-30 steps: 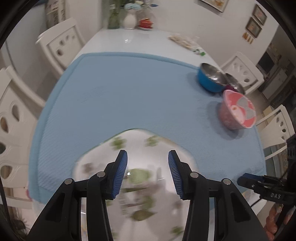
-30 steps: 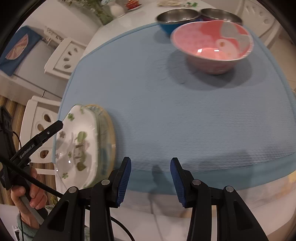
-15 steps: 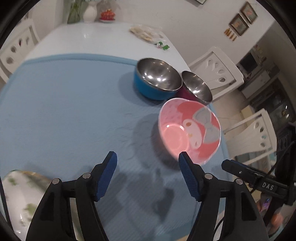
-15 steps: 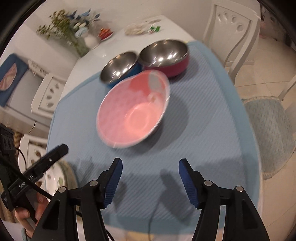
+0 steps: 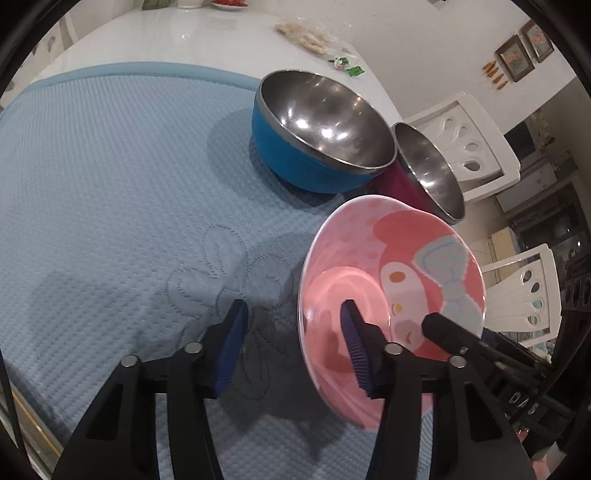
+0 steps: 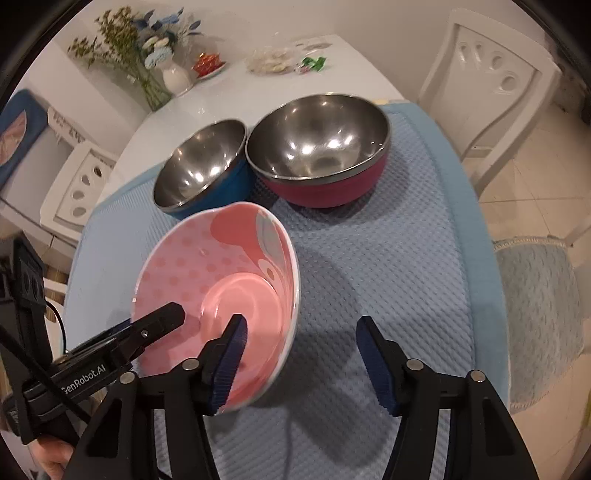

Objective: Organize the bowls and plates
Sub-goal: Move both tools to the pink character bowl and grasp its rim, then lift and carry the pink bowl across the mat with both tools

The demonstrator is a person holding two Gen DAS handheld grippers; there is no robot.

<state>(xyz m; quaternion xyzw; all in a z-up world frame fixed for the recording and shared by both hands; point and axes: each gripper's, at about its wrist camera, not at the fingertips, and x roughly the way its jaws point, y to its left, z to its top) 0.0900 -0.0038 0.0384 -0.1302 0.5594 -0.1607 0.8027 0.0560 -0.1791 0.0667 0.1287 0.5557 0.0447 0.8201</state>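
Broadly, the blue quilted mat [image 5: 110,192] covers the near end of the white table [image 5: 155,33] and carries all three bowls close together at its right side. Largest in the right wrist view is the maroon steel-lined bowl [image 6: 332,184], upright and touching or nearly touching the blue steel-lined bowl [image 5: 306,162] beside it. Both probably handle as rigid and fairly light, with polished insides that give little friction, so the rim would be the place to pinch.

Just in front of them sits the pink cartoon bowl [image 5: 391,280], upright on the mat. It looks like glossy melamine or glazed ceramic; I cannot tell which. Either way I would treat it as stiff, slippery and chippable. Its thin flared rim is the only real handhold, one pad inside and one outside the wall.

The left gripper [image 5: 291,343] straddles the bowl's near-left rim, one pad over the inside and one over the mat outside; its jaws are closing, but the pads do not yet press the wall. The right gripper [image 6: 301,354] straddles the opposite rim in the same way, also closing and gripping nothing so far. A two-sided pinch should keep the bowl level when lifted.
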